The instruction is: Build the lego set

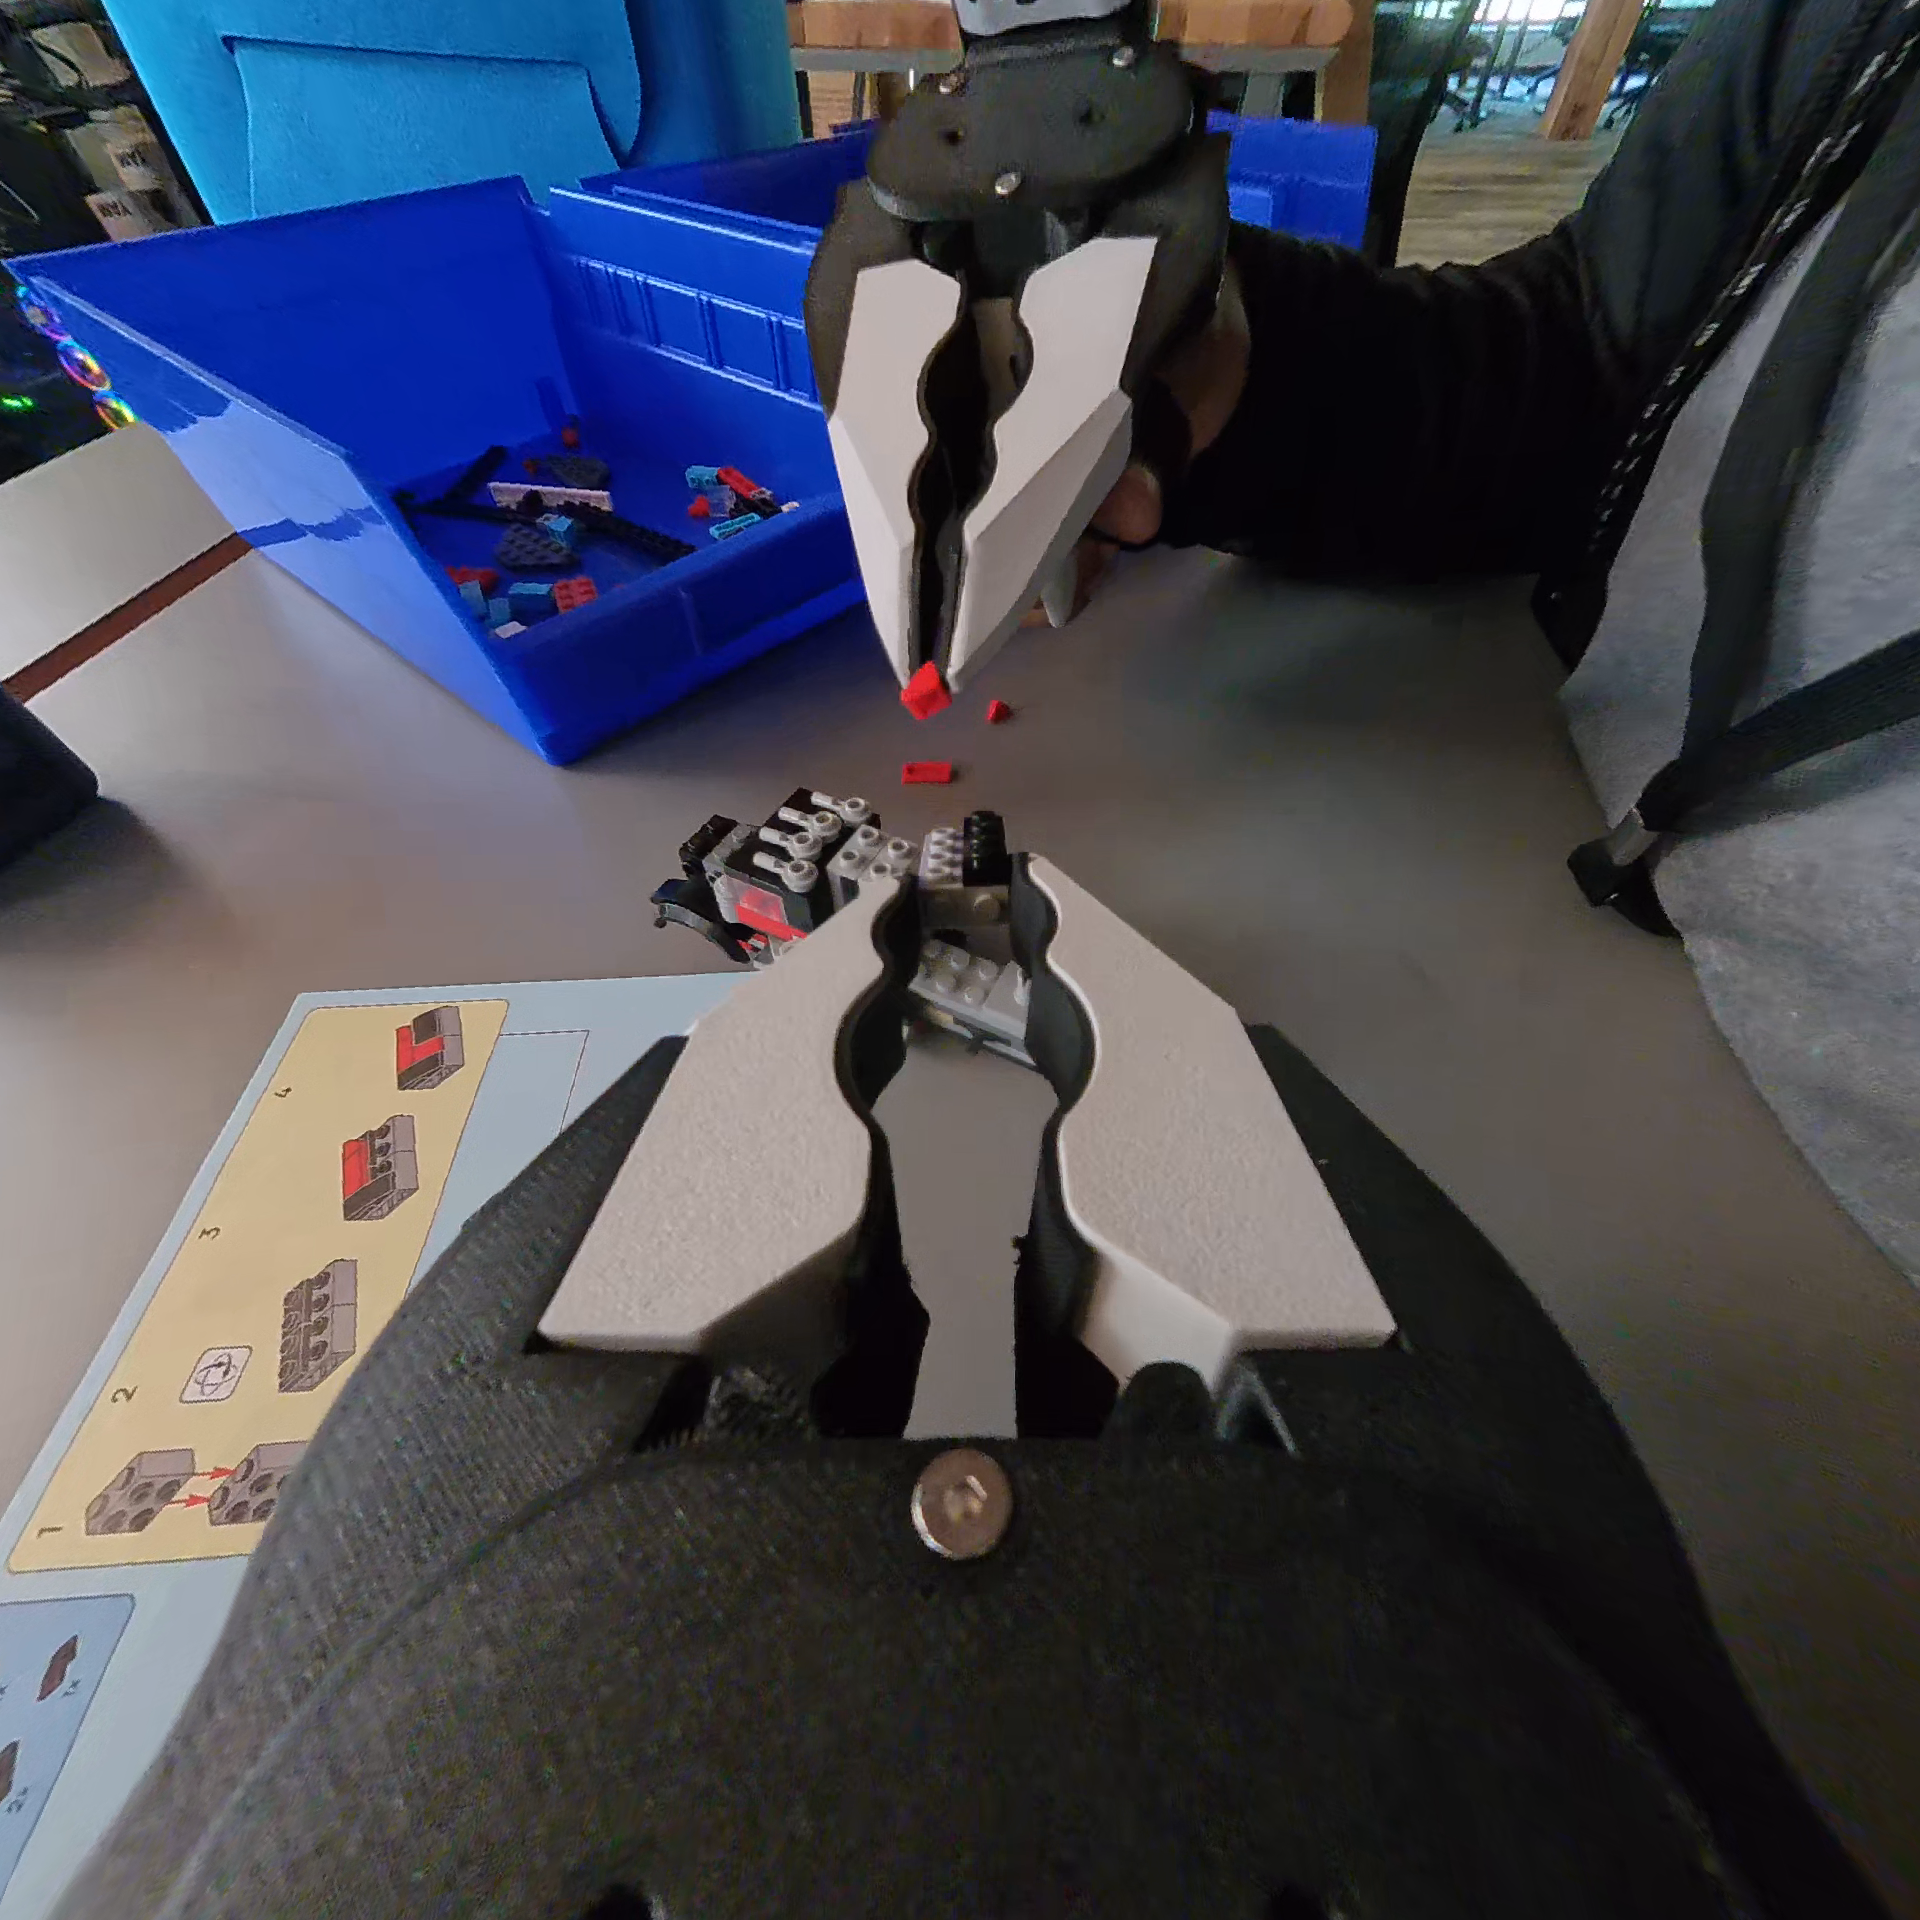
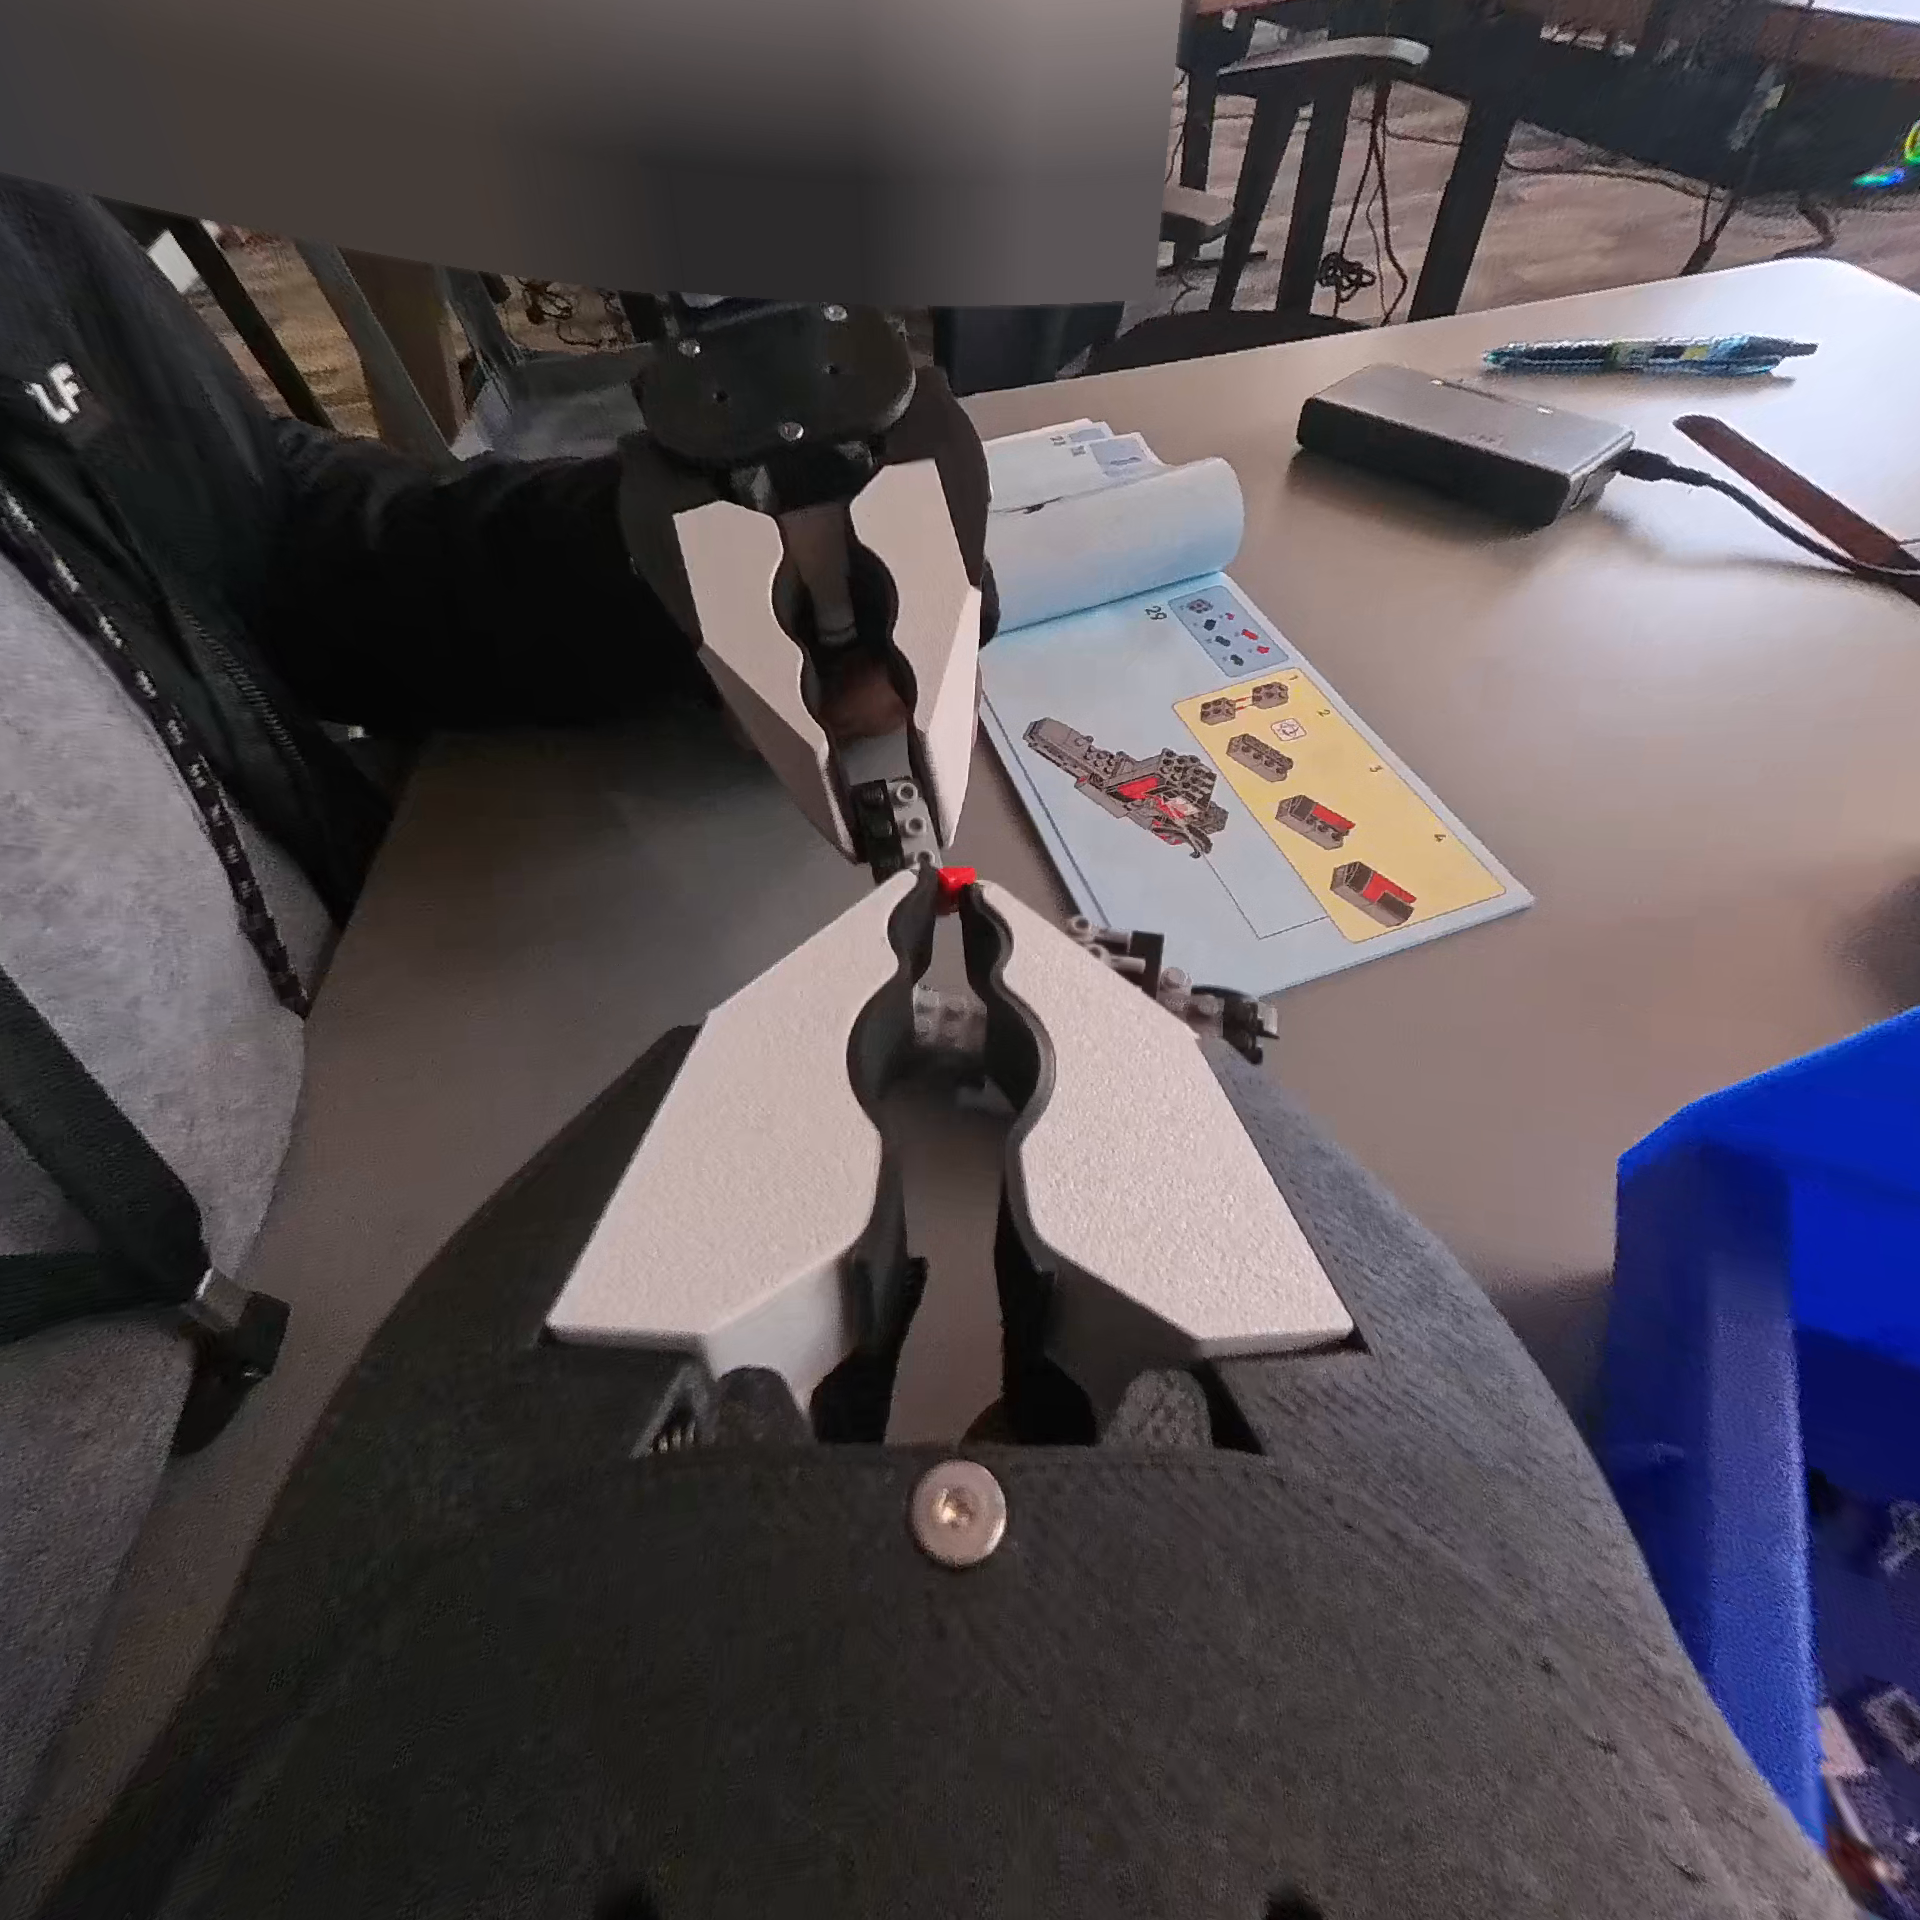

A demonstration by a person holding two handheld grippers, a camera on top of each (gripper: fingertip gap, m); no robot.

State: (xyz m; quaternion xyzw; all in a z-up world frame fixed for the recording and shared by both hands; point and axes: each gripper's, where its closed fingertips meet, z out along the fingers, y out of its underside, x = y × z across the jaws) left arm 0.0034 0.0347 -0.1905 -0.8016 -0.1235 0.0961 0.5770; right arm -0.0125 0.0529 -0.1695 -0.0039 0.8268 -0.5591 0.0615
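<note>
A partly built grey, black and red lego model point(image 1: 800, 862) rests on the grey table. My left gripper point(image 1: 971, 894) is shut on the model's right end, where a black stud brick point(image 1: 985, 836) stands up. My right gripper point(image 1: 930, 665) points down just beyond the model and is shut on a small red brick point(image 1: 925, 691), held a little above the table. In the right wrist view the right gripper point(image 2: 940, 894) pinches the red brick point(image 2: 954, 888) close to the left gripper point(image 2: 899, 842) and the model's end point(image 2: 894, 810).
Two loose red pieces point(image 1: 927, 772) point(image 1: 997, 712) lie by the model. A blue bin point(image 1: 364, 343) with several pieces stands at the back left. An open instruction booklet point(image 1: 312, 1195) lies at the front left. A dark power bank point(image 2: 1455, 442) with its cable lies farther off. From either gripper's tips it is about 35 cm to the dark power bank point(image 2: 1455, 442).
</note>
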